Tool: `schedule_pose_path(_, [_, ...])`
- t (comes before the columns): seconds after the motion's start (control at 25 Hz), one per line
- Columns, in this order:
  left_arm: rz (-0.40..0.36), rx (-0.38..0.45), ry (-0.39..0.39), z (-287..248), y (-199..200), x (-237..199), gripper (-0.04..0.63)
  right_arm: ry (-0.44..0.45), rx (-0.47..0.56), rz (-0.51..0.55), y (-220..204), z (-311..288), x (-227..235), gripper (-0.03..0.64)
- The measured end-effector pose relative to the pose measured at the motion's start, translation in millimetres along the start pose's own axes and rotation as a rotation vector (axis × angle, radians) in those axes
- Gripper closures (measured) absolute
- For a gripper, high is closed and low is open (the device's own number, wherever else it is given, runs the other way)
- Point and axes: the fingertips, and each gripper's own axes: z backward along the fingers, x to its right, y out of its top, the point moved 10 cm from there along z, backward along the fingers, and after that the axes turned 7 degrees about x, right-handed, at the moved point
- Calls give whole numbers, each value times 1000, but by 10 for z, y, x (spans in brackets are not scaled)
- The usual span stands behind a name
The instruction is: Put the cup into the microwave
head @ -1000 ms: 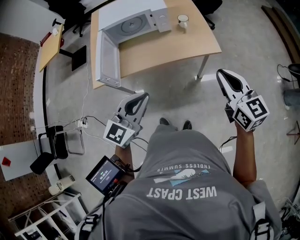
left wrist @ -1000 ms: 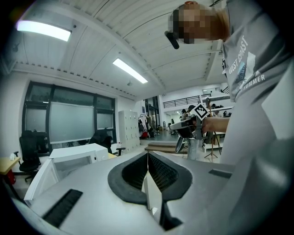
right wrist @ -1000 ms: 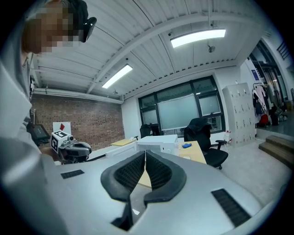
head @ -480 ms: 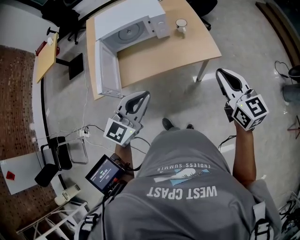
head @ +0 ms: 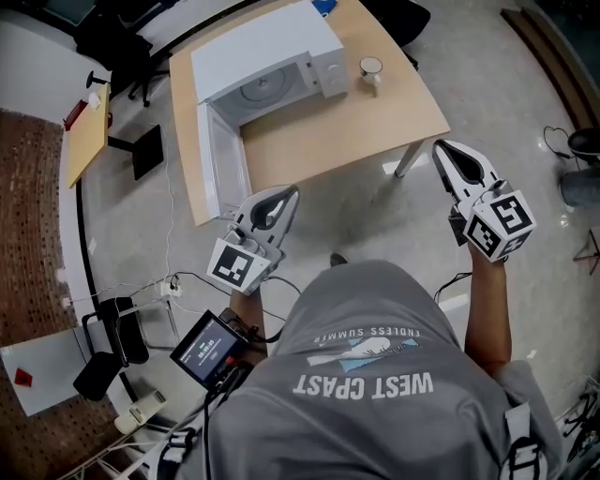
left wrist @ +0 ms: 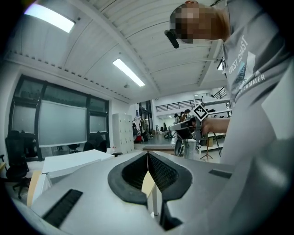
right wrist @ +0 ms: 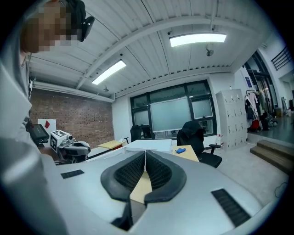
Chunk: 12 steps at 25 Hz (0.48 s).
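A white cup [head: 371, 68] stands on the wooden table [head: 375, 127], just right of the white microwave [head: 267, 52]. The microwave door [head: 220, 169] hangs open toward the table's near left corner, showing the turntable inside. My left gripper [head: 289, 192] hovers near the table's front edge, below the open door, its jaws shut with nothing between them. My right gripper [head: 439, 147] is held off the table's right corner, also shut and empty. The pads meet in both the left gripper [left wrist: 148, 158] view and the right gripper [right wrist: 145, 156] view. The cup is far from both.
A black office chair [head: 398, 14] stands behind the table. A small side desk [head: 84, 131] and another chair sit at the left, with cables and a power strip [head: 169, 281] on the floor. A screen unit [head: 211, 349] hangs at the person's waist.
The person has stepped forward, so the table and microwave appear nearer and lower in the head view. Both grippers moved with the body and stay shut.
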Motion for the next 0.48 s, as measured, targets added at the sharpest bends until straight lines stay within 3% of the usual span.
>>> schedule_pose_path(0.48, [25,10,6,303,-194,-533,575,-18,-42,36,-25,-643,-132,597])
